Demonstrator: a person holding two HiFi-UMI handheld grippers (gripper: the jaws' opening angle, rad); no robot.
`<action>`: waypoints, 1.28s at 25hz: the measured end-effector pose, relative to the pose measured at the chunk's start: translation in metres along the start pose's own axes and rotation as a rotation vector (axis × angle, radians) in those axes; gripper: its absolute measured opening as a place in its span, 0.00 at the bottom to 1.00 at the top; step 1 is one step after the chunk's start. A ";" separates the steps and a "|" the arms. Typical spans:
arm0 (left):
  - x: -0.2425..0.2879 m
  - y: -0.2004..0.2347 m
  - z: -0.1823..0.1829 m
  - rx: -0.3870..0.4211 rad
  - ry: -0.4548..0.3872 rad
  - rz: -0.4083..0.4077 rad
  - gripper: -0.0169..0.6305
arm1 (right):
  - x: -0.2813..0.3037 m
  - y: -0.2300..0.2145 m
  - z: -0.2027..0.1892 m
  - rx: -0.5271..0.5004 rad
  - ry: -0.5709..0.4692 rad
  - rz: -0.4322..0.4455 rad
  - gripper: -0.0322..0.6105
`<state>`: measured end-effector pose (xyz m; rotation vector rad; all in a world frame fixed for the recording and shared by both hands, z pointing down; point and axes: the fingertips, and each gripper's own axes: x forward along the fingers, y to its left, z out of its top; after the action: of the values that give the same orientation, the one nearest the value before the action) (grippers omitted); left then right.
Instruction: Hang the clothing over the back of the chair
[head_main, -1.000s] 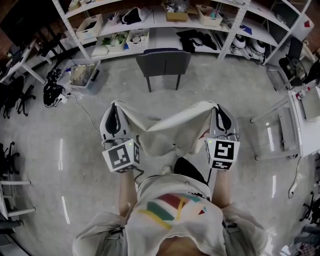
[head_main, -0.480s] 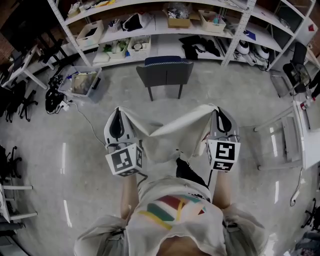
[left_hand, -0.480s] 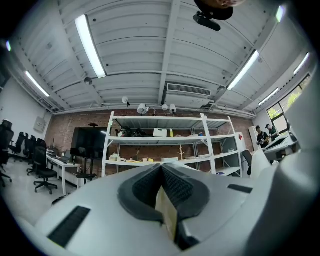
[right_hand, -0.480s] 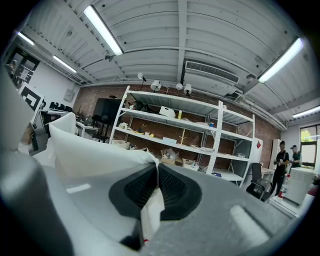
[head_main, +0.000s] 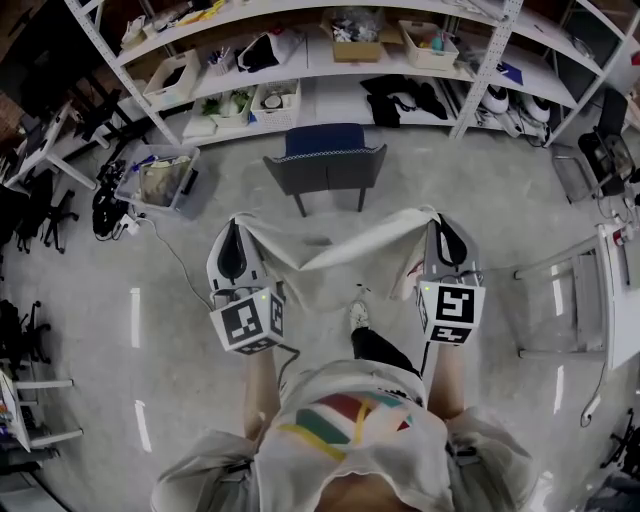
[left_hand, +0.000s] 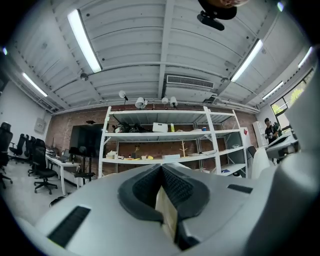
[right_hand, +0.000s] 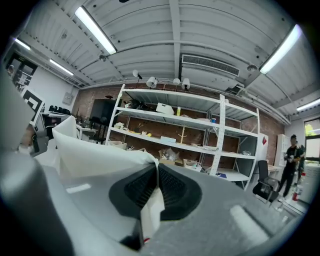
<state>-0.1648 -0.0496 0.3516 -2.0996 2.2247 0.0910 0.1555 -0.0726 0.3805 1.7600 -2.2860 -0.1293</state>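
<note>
The shelving (head_main: 330, 60) spans the far side of the room. The floor (head_main: 150, 330) before it carries the chair (head_main: 325, 165), whose grey backrest appears to face you with the blue seat beyond it. The clothing (head_main: 340, 245), a pale garment, is off the floor and stretched between your two tools. Its upper edge runs side to side and sags in the middle, and the rest hangs in front of you. Your left tool (head_main: 238, 228) is clamped narrow on one corner; the left gripper view shows a fold of pale fabric pinched between the ribbed pads. Your right tool (head_main: 437, 222) is likewise closed tight on the opposite corner, with cloth bunched over its near side. The deciding relation is this: the chair lies straight ahead of both tools and well apart from them, roughly centred between the two. The garment's long axis lies about parallel to the top of the backrest. Neither hand is plainly nearer. In my judgement, both tools must carry the held edge forward together and pass it over the backrest.
</note>
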 end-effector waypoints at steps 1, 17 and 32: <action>0.010 -0.004 0.000 0.005 -0.001 0.000 0.05 | 0.010 -0.005 0.000 0.000 0.000 0.005 0.07; 0.147 -0.021 0.008 0.034 -0.035 0.066 0.05 | 0.143 -0.048 0.015 -0.010 -0.012 0.097 0.07; 0.201 -0.015 0.034 0.011 -0.100 -0.004 0.05 | 0.172 -0.061 0.052 -0.039 -0.056 0.016 0.07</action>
<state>-0.1603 -0.2471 0.2979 -2.0462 2.1590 0.1785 0.1584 -0.2584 0.3413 1.7399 -2.3190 -0.2219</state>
